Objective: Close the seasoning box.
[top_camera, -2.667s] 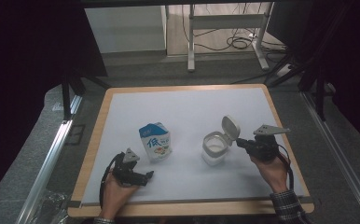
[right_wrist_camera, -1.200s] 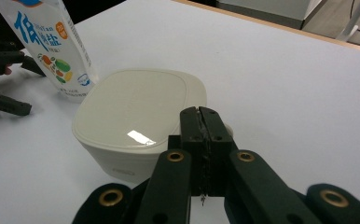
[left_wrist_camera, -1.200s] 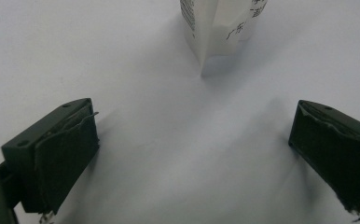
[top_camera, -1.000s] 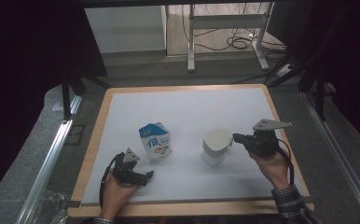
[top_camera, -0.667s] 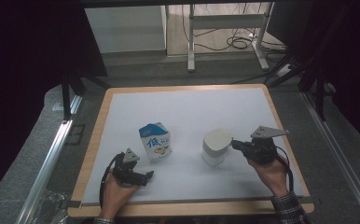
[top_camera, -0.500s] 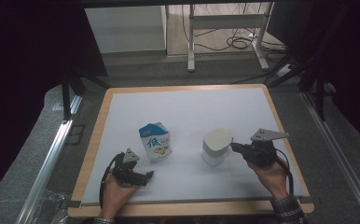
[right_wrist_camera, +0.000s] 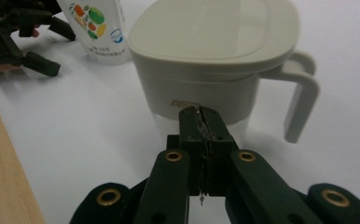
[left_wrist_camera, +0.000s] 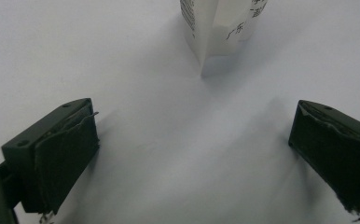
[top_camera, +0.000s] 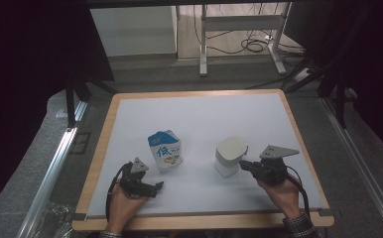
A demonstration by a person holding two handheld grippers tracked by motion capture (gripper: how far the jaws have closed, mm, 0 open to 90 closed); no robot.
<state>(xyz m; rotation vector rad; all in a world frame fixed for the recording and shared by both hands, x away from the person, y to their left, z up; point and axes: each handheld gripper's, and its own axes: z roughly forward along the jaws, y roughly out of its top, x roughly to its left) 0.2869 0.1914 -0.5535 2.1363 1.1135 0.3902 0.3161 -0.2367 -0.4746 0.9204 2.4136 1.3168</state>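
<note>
Right gripper view shows the right gripper [right_wrist_camera: 201, 122] with its two black jaws pressed flat together on nothing, their tips just short of the near wall of the white jug [right_wrist_camera: 215, 60], whose lid lies closed and whose handle sticks out to that view's right. In the high view the jug [top_camera: 230, 156] stands on the white mat [top_camera: 204, 119] right of the middle, with bare mat behind it up to the far wooden rim of the table [top_camera: 199, 92]. The left gripper [top_camera: 145, 187] rests near the table's front edge, jaws spread wide apart over bare mat, the milk carton [top_camera: 165, 150] close ahead of it and well apart from the jug. Beyond the table lie grey floor and a cable-strewn desk frame [top_camera: 239, 29].
</note>
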